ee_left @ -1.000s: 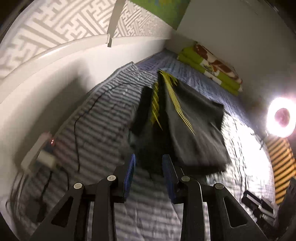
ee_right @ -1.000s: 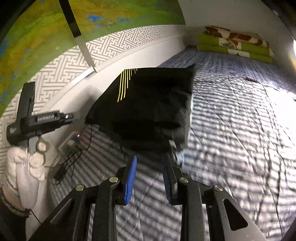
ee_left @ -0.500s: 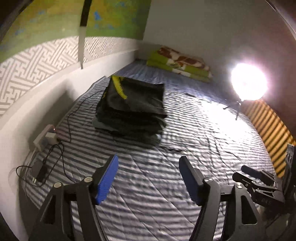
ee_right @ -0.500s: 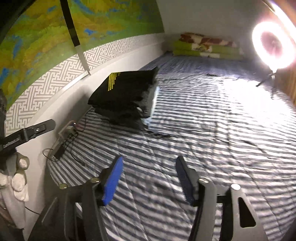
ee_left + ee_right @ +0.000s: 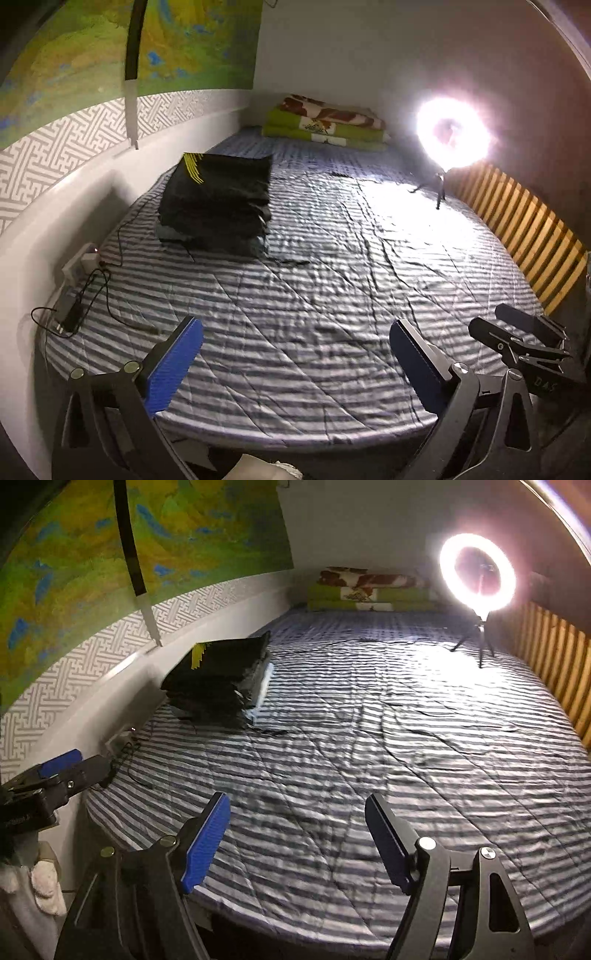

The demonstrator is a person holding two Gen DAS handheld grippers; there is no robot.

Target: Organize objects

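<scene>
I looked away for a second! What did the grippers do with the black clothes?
Both grippers pulled back from the black pile to the near bed edge. The left gripper and right gripper are empty, jaws opening. The pile, blankets and ring light stayed put.
</scene>
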